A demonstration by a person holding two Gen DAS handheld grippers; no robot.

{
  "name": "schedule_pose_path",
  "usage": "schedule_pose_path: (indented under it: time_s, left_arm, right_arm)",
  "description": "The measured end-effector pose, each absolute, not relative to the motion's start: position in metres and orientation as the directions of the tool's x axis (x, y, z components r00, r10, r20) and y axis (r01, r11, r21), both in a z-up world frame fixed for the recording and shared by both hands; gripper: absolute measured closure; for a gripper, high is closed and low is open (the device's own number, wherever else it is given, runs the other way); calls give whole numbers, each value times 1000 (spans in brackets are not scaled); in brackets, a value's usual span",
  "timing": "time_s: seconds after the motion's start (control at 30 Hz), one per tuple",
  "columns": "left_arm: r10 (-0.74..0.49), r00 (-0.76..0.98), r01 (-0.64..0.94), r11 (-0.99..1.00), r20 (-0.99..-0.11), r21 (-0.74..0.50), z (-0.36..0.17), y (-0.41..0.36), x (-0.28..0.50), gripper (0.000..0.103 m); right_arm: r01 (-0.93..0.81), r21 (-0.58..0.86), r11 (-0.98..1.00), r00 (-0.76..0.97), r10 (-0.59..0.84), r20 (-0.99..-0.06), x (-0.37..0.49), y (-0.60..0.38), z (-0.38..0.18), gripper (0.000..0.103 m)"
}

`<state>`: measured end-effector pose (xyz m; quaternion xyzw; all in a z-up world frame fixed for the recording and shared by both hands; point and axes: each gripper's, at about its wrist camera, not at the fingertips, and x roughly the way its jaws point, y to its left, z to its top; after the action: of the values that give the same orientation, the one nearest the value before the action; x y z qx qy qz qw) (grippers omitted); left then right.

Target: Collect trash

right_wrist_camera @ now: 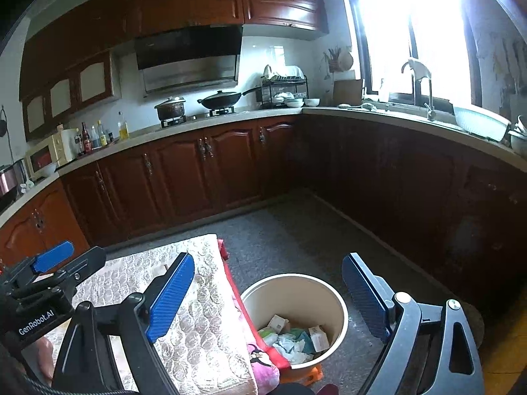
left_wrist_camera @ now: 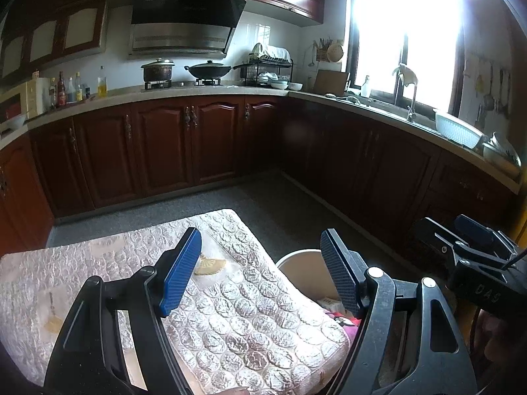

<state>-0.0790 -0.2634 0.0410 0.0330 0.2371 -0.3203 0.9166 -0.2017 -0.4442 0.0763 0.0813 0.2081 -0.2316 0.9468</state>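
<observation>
Both grippers are hanging wide open and holding nothing, the left gripper (left_wrist_camera: 260, 273) over the padded table (left_wrist_camera: 230, 322), the right gripper (right_wrist_camera: 268, 299) above the trash-filled bin (right_wrist_camera: 339, 299).

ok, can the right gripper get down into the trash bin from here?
Probably yes. The right gripper is open and empty, above the open-topped trash bin; nothing sits between them.

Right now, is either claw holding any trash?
No. The left claw and the right claw are both open and empty. The trash lies in the bin.
</observation>
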Motion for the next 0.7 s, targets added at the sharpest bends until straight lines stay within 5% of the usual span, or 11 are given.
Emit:
schedule_pose_path:
  time_s: [0.7]
  left_arm:
    - [-574, 679, 607, 790, -458, -89, 38, -261, -78, 29]
  right_arm:
    - [488, 63, 870, 800, -418, -430, -204, -448, 77, 13]
